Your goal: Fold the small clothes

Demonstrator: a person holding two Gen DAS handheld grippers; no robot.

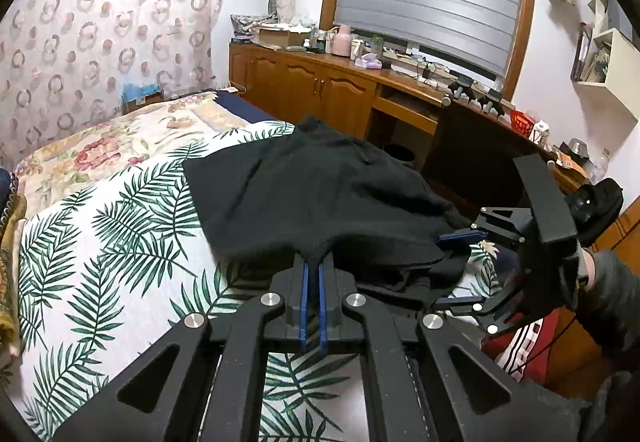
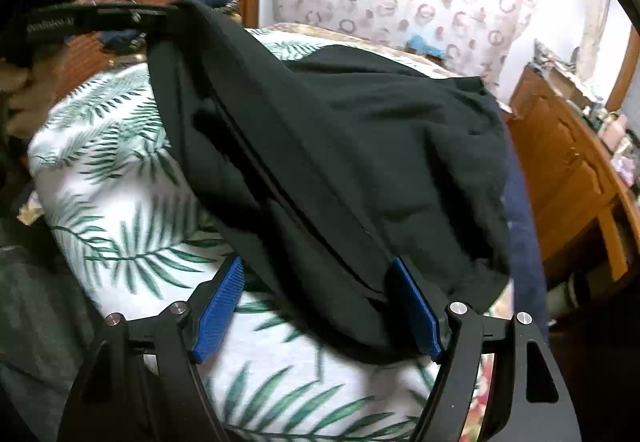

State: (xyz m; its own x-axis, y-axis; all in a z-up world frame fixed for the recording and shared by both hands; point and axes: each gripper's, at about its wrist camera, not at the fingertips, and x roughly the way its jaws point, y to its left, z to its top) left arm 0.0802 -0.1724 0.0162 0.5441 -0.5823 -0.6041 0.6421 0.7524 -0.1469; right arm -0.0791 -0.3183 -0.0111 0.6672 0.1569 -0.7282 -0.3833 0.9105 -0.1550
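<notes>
A black garment (image 1: pixel 320 194) lies on the palm-leaf bedspread (image 1: pixel 120 226), its near edge lifted. My left gripper (image 1: pixel 314 262) is shut on that near edge, the blue pads pressed together on the cloth. My right gripper (image 1: pixel 464 266) shows at the right of the left wrist view, jaws wide apart around the garment's right corner. In the right wrist view the garment (image 2: pixel 360 146) drapes between the spread blue pads (image 2: pixel 220 306) of my right gripper (image 2: pixel 320 282), and my left gripper (image 2: pixel 120 18) holds its far corner up.
A floral pillow area (image 1: pixel 100 150) lies at the bed's far end. A wooden cabinet (image 1: pixel 320 90) with cluttered top runs along the wall right of the bed. A patterned curtain (image 1: pixel 100 22) hangs behind. A red striped item (image 1: pixel 524 346) lies near my right hand.
</notes>
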